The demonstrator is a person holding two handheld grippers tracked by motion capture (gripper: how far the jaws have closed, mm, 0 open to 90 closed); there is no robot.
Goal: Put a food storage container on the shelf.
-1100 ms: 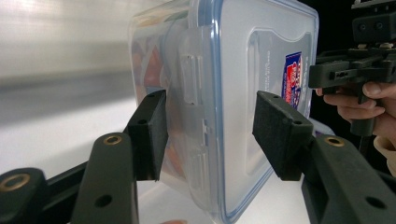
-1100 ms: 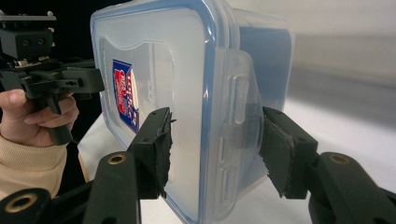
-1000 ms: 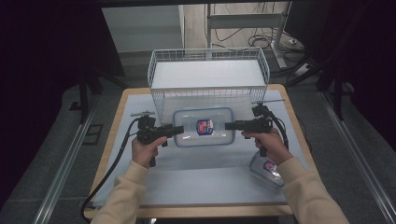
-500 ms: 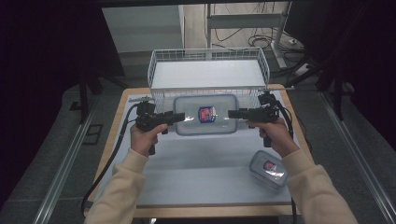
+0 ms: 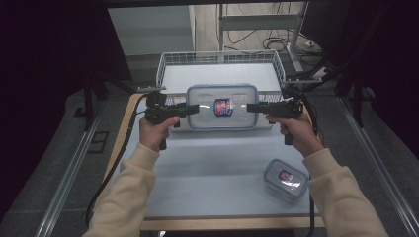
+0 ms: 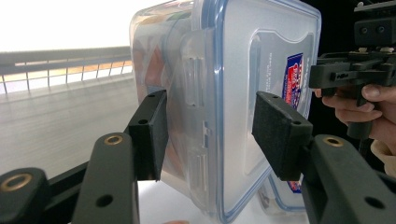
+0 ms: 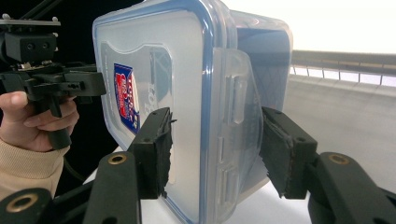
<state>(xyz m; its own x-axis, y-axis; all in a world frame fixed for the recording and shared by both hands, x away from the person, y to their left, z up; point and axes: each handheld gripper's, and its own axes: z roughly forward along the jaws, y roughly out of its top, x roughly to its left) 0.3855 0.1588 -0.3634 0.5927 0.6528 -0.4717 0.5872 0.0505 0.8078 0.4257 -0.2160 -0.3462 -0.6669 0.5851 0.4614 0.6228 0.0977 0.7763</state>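
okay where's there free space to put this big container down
Inside the wire basket, its floor is bare. Also the table between both forearms. It is crowded at the near right corner, where the small container sits.

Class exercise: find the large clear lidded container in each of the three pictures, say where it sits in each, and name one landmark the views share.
High view: the large container sits upper centre, carried between the two tongs at the wire basket's front rim.
Left gripper view: it stands centre-right, one short end between the left tongs.
Right gripper view: it stands centre-left, the other end between the right tongs.
Shared landmark: the red and blue label on its lid.
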